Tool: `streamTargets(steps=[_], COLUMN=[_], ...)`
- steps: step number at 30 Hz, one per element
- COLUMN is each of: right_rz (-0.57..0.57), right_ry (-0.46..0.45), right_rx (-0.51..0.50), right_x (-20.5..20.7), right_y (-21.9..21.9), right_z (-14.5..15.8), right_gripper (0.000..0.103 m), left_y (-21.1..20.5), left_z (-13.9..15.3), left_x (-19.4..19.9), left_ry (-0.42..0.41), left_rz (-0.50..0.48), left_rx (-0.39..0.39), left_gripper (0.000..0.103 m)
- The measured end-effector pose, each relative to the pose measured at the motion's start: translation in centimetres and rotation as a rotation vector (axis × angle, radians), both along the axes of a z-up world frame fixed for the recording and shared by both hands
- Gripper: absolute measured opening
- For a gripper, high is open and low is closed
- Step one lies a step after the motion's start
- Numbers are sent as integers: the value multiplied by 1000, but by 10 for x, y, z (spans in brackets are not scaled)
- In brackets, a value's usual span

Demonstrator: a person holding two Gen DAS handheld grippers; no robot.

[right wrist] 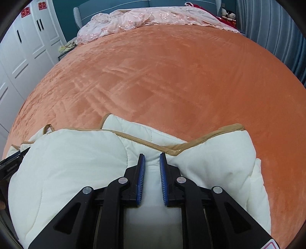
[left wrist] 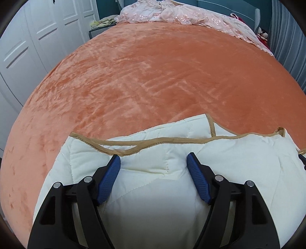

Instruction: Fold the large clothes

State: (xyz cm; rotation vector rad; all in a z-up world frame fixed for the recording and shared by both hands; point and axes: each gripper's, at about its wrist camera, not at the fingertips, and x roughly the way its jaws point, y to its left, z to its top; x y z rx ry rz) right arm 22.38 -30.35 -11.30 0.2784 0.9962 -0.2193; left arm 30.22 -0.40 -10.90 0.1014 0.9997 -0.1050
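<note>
While lying bunched at the near edge of the orange bedspread [left wrist: 153, 76]:
Quilt [left wrist: 153, 182]: cream, tan-trimmed.
Left gripper [left wrist: 153, 162]: jaws wide apart over quilt.
Right gripper [right wrist: 152, 160]: jaws narrow, pinching a quilt fold.

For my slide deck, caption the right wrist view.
Right claw pinching a fold of cream quilt on the orange bedspread.

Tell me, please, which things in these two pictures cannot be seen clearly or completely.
- Near part of the white quilt: both wrist views, covered by the gripper bodies and cut by the bottom edge.
- Left gripper: right wrist view, only a dark piece at the left edge, behind the quilt.
- Toys beside the bed: right wrist view, too small to identify.
</note>
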Motion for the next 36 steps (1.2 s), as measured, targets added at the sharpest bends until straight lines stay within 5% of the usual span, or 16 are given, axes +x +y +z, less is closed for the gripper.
streamTargets(steps=[10, 14, 18, 20, 26, 30, 36], right_rz=[-27, -59, -162, -201, 16, 128, 129], right_ry=[-30, -40, -43, -90, -109, -67, 28], right_rx=[77, 93, 17, -10, 64, 83, 80], right_x=[2, -4, -18, -30, -11, 12, 23], right_y=[-12, -19, -27, -26, 42, 88, 104], right_z=[-14, -9, 18, 44, 83, 69, 26], right_gripper=[9, 2, 0, 9, 10, 10, 10], left_y=[6, 20, 41, 48, 8, -40, -63], left_z=[-9, 0, 25, 48, 96, 77, 27], left_x=[6, 5, -3, -10, -17, -18, -16], left_ry=[-23, -12, -31, -86, -99, -38, 42], left_rz=[43, 68, 94, 120, 36, -31, -25], left_rx=[-53, -99, -124, -86, -153, -112, -68], left_gripper=[72, 64, 59, 58, 60, 60, 60])
